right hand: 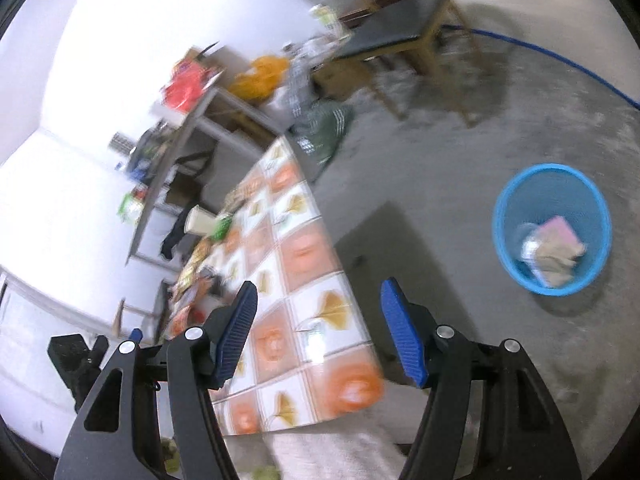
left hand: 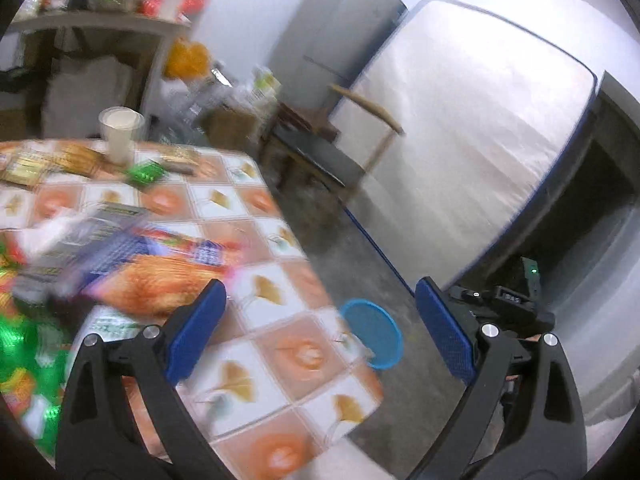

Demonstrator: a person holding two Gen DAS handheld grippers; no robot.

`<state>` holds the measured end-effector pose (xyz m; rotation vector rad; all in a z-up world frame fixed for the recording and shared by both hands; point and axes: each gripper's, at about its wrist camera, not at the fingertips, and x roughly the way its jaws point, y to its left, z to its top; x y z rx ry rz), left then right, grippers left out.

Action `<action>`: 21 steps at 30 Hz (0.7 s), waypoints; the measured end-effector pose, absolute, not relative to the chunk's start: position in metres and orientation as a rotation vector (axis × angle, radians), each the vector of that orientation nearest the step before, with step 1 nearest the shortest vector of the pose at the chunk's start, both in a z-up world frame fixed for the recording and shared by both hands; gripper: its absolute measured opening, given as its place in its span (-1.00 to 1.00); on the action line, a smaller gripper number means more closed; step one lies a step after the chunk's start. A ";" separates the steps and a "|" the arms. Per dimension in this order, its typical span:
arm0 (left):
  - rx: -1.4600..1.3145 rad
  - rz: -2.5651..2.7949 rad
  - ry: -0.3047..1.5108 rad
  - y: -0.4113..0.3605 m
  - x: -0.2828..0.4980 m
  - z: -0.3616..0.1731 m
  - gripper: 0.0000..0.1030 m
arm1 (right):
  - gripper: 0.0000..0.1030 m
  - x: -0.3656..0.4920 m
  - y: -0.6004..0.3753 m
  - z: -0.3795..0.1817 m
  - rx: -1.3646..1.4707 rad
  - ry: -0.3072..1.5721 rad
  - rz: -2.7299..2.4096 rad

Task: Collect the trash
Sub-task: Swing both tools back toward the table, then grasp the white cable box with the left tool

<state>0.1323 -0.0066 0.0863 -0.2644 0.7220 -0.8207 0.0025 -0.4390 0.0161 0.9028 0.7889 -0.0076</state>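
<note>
Blue plastic is catching the eye first: the bin (right hand: pixel 552 228) is sitting on the bare concrete floor (right hand: pixel 460 160), apart from the table corner, and it is already holding some crumpled paper and wrappers (right hand: pixel 554 248). That placement makes sense to me, low and open-topped so a piece can simply be dropped in from the table's edge.

Both tools are hanging above that corner. The right gripper (right hand: pixel 318 332) is standing spread with nothing between its blue pads, and the left gripper (left hand: pixel 320 332) is spread and empty as well, which I read as a moment between drops.

Most of the remaining trash is lying on the table (left hand: pixel 280 360): orange and purple snack packets (left hand: pixel 160 272), green wrappers (left hand: pixel 146 172) and a white paper cup (left hand: pixel 120 132) standing upright near the far edge. A tiled cloth of orange squares and leaf prints is covering the table. Around it the room is looking cluttered: a dark bench (left hand: pixel 320 156), a mattress (left hand: pixel 472 140) leaning on the wall, and a loaded shelf (left hand: pixel 100 24) behind.
</note>
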 end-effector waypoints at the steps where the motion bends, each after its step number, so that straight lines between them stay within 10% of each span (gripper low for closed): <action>1: -0.272 -0.799 0.707 0.008 0.131 0.087 0.78 | 0.22 0.011 -0.427 0.019 0.898 0.796 0.019; 21: -0.303 -0.695 0.956 0.132 0.219 0.060 0.78 | 0.22 0.144 -0.244 0.025 0.936 0.978 0.367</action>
